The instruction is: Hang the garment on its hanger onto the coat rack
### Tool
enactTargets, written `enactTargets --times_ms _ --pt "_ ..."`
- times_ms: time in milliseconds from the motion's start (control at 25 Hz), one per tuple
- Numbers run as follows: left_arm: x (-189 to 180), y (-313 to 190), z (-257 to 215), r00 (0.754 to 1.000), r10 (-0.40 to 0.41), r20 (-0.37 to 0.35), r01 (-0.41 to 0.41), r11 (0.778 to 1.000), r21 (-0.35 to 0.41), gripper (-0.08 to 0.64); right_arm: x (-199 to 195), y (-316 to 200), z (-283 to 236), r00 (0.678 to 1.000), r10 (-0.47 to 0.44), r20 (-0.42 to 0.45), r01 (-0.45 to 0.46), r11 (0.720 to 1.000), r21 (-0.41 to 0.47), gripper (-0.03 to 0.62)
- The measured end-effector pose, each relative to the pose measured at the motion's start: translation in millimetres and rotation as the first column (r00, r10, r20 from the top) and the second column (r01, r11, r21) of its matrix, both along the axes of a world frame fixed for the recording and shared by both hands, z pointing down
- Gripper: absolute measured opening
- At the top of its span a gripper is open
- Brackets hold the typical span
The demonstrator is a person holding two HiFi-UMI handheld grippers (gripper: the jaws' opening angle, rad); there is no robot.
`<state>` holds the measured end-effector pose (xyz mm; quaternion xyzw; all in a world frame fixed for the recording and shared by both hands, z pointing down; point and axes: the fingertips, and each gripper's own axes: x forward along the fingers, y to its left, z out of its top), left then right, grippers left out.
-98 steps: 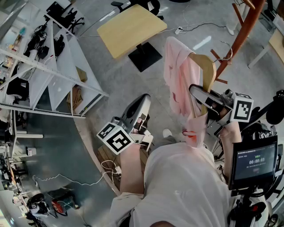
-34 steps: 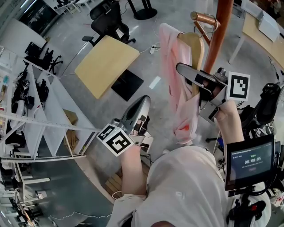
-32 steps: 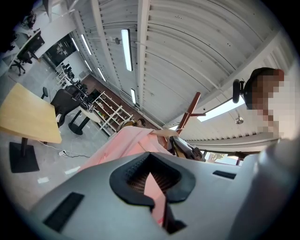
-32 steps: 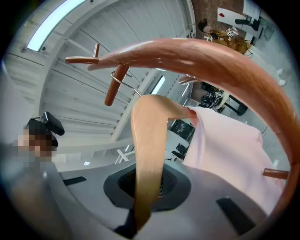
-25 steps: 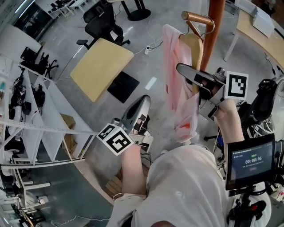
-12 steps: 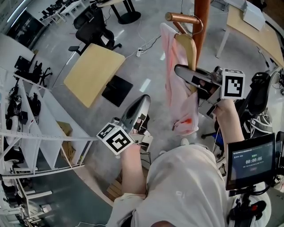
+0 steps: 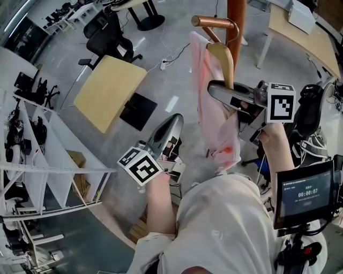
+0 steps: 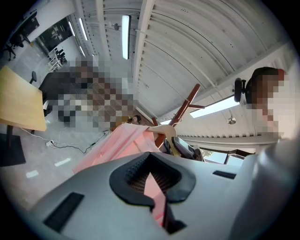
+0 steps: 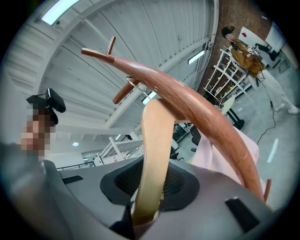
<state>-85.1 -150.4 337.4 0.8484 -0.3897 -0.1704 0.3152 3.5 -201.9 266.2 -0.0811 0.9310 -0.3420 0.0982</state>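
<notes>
The right gripper [image 9: 146, 213] is clamped on the wooden hanger [image 9: 157, 140], held up against the rack [image 7: 236, 18]. The hanger's hook [image 7: 236, 32] curls by a peg [image 7: 209, 21]. The pink garment [image 7: 206, 101] drapes below. The left gripper [image 7: 169, 126], closed and empty, sits well apart.

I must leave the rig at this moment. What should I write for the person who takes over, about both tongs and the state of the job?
The right tongs are shut on the pale wooden hanger, held up beside the red-brown wooden coat rack.
The left tongs are shut, low, apart from the clothing, carrying nothing.
The pink garment hangs on the hanger. Its metal hook is at a peg; whether it sits over the peg I cannot tell.
Done: hanger at peg height.
Left: seat the hook, check it, open the right tongs.
</notes>
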Motion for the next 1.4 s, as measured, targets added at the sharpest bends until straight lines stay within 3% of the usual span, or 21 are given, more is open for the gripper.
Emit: enactTargets --times_ms 320,480,800,1160,1280,1400 --pt "-0.1 -3.4 0.6 1.0 0.003 -0.006 -0.003 1.0 -0.002 0.005 4.2 -1.3 4.8 0.986 0.051 -0.158 -0.041 0.997 0.066 0.073" --pt "0.6 -4.5 2.4 1.0 0.004 -0.009 -0.004 1.0 -0.003 0.005 7.1 -2.9 10.0 0.959 0.093 -0.268 -0.056 0.989 0.14 0.092" --pt "4.3 -5.3 7.1 1.0 0.01 -0.015 -0.01 1.0 -0.005 0.006 19.4 -6.1 24.4 0.863 0.197 -0.464 -0.04 0.944 0.327 0.097" --pt "4.0 -5.6 9.5 1.0 0.007 -0.017 -0.007 1.0 -0.012 0.006 32.0 -10.8 30.8 0.778 0.269 -0.568 -0.016 0.912 0.41 0.101" --pt "3.8 -5.8 9.4 1.0 0.005 -0.018 -0.006 1.0 -0.011 0.006 36.8 -16.6 33.2 0.721 0.327 -0.611 -0.02 0.891 0.453 0.101" --pt "4.0 -5.5 10.1 1.0 0.005 -0.018 -0.005 1.0 -0.013 0.006 40.6 -21.1 36.1 0.639 0.399 -0.658 -0.008 0.859 0.513 0.101"
